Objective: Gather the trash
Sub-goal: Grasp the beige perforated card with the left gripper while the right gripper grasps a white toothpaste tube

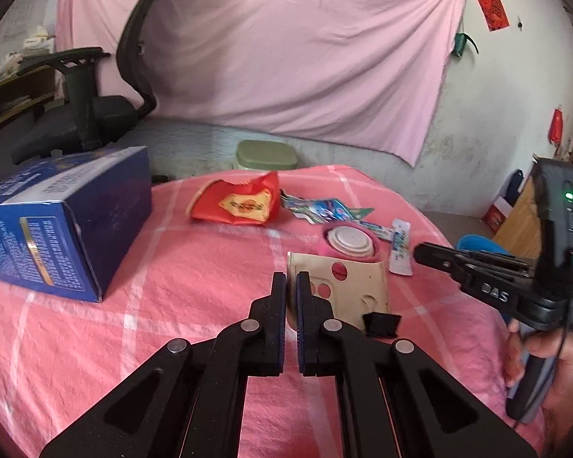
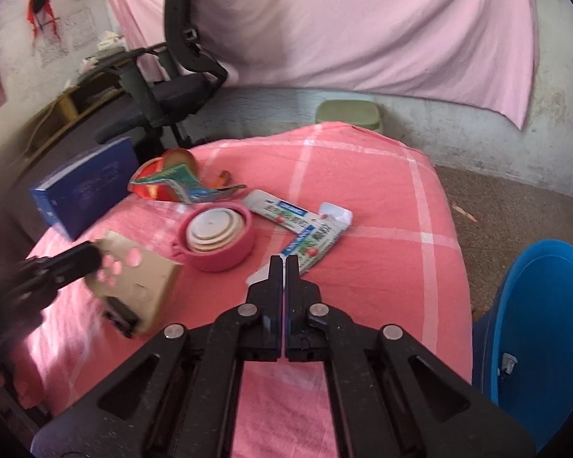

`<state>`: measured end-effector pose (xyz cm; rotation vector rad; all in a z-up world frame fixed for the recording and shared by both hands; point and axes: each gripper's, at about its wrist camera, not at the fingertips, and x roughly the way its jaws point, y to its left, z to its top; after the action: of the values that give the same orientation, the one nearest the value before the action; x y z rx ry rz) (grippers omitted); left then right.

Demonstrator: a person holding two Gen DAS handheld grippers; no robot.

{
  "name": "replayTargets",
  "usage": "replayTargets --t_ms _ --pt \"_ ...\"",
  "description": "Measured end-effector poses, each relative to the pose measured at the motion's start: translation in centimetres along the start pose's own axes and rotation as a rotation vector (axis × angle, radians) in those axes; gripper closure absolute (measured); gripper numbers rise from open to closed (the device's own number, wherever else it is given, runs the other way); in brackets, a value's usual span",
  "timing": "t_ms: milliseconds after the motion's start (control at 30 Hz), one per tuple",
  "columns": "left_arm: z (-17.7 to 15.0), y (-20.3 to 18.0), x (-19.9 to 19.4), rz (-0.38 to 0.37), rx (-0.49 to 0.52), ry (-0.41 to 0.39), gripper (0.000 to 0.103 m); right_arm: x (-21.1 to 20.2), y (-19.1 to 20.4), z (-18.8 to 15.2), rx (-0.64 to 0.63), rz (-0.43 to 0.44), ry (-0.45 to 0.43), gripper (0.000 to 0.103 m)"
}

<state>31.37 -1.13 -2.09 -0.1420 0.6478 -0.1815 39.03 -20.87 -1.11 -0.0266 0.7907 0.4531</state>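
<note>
Cardboard piece (image 1: 347, 286) in left tongs (image 1: 292, 286), wrapper (image 2: 309, 244) in right tongs (image 2: 285, 267)

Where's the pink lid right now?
The pink lid lies mid-table in both views, between the cardboard piece in the left gripper and the white wrapper that the right gripper grips.

We saw open pink cloth on the desk (image 2: 382, 198) along its right side and near edge. The far left was crowded: a blue box (image 1: 61, 229) stood at the left edge, with a red wrapper (image 1: 237, 204) and a pink lid (image 2: 219, 238) blocking the middle. A blue bin (image 2: 542, 339) stood right of the desk.
</note>
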Motion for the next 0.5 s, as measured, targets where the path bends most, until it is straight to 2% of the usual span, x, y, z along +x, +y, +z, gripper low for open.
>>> replayTargets --t_ms 100,167,233,267,367,500 --pt "0.2 -0.5 -0.7 0.004 0.017 -0.059 0.100 -0.2 0.3 -0.2 -0.010 -0.010 -0.001 0.071" --pt "0.5 -1.0 -0.9 0.037 0.043 -0.088 0.100 0.0 -0.1 -0.2 0.006 -0.017 0.012 0.060" --pt "0.6 -1.3 -0.7 0.097 0.077 -0.096 0.100 0.5 -0.6 -0.1 0.031 -0.024 0.033 0.040" --pt "0.5 -1.4 -0.8 0.131 0.104 -0.111 0.100 0.8 -0.9 0.0 0.043 -0.020 0.044 0.039" --pt "0.5 -1.8 -1.1 0.149 0.144 -0.145 0.100 1.3 -1.1 0.2 0.055 -0.016 0.064 0.036" --pt "0.4 -1.3 -0.7 0.143 0.132 -0.125 0.100 2.4 -0.9 0.9 0.062 -0.046 0.083 0.034"
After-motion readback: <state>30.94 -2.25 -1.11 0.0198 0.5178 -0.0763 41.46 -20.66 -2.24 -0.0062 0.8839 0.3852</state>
